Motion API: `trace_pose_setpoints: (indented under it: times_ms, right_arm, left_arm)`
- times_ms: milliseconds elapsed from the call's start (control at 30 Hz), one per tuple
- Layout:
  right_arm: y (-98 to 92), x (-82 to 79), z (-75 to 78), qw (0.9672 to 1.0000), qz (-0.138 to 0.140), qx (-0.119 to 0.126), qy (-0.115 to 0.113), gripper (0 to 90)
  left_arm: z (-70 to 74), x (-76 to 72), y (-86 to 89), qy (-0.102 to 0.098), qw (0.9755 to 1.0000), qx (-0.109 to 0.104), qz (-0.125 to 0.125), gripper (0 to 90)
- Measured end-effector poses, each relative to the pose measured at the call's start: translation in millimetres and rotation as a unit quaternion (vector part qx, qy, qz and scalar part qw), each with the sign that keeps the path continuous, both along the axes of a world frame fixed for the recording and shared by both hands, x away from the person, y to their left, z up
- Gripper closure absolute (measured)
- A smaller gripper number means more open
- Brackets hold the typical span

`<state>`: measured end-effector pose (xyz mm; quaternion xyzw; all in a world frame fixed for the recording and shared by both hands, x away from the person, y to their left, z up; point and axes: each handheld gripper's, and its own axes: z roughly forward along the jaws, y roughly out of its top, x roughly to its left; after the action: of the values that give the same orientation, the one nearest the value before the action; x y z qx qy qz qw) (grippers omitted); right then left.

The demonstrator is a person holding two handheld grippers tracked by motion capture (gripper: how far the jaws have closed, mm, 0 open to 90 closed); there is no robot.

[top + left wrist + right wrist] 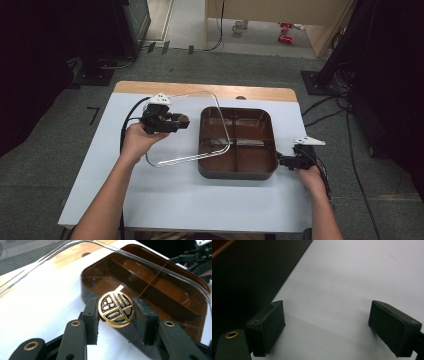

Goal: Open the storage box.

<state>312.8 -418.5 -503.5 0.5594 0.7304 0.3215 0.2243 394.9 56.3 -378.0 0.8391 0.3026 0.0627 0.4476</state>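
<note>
A clear plastic lid [187,127] is held by its round gold knob [116,309], which is clamped between the pads of the left gripper [176,121]; in the left gripper view the jaws are seen pressed against both sides of the knob, closed as far as the knob allows. The lid hangs tilted, its far edge resting over the near-left part of the brown divided box [237,142], most of its sheet lying out to the left of the box over the white table [200,200]. Beyond the left fingertips the box lies ahead and to the right, so the lid is judged to be either carried clear of the box or brought square over it; the left hand is the one that governs that move. On the knob a stylised gold emblem on black is seen, resembling a Chinese character, not readable with certainty. At the box's right side the right gripper [286,161] rests, its jaws standing wide apart with nothing between them, the box's dark wall just beside its left pad [268,326].
</note>
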Motion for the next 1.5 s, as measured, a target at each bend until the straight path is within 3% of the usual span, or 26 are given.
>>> trace_pose_setpoints:
  times_ms: [367,833,1100,1500]
  right_arm:
    - [0.2,-0.1,0.0,1.0,-0.001,0.0,0.0,12.7]
    - [0.5,-0.3,0.0,1.0,-0.001,0.0,0.0,12.7]
    - [0.5,-0.4,0.0,1.0,-0.001,-0.001,-0.001,12.7]
    - [0.7,-0.5,0.0,1.0,-0.001,-0.001,-0.001,12.7]
  left_arm:
    - [-7.7,6.6,42.4,0.012,0.999,0.003,0.042,59.5]
    - [-27.8,26.2,77.2,0.021,0.9962,0.01,0.083,59.5]
    - [-46.9,38.5,84.5,0.029,0.9937,0.022,0.106,59.5]
    - [-72.5,52.6,85.8,0.042,0.9915,0.041,0.116,59.5]
